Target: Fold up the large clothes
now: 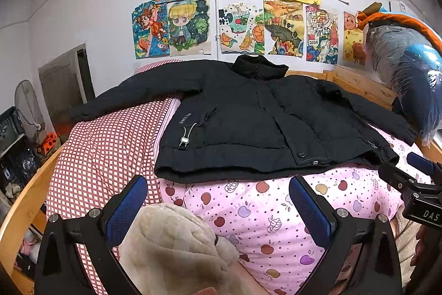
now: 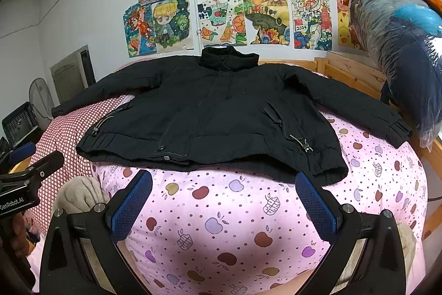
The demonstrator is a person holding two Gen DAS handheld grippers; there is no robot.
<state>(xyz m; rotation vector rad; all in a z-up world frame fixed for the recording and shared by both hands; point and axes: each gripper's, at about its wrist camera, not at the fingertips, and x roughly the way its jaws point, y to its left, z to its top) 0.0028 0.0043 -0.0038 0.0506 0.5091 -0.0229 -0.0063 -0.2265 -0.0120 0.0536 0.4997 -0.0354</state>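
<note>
Left gripper (image 1: 218, 208): jaws apart, nothing between the pads, held above the near edge of the bed, short of the jacket hem. A cream fleece (image 1: 176, 245) lies just below it. Right gripper (image 2: 223, 205): jaws likewise apart and empty, over the pink quilt (image 2: 221, 234), close to the hem but not touching it.

The jacket (image 1: 248, 123) lies face up and spread flat across the middle of the bed, collar at the far side by the wall, hem nearest the grippers. Both sleeves extend outward, the left one over the red check sheet (image 1: 105, 145), the right one toward the wooden rail (image 2: 356, 76).

Progress, as judged: the garment is laid out and closed at the front, but no fold is visible. Sleeves and body remain to be folded; the task stands at its start
</note>
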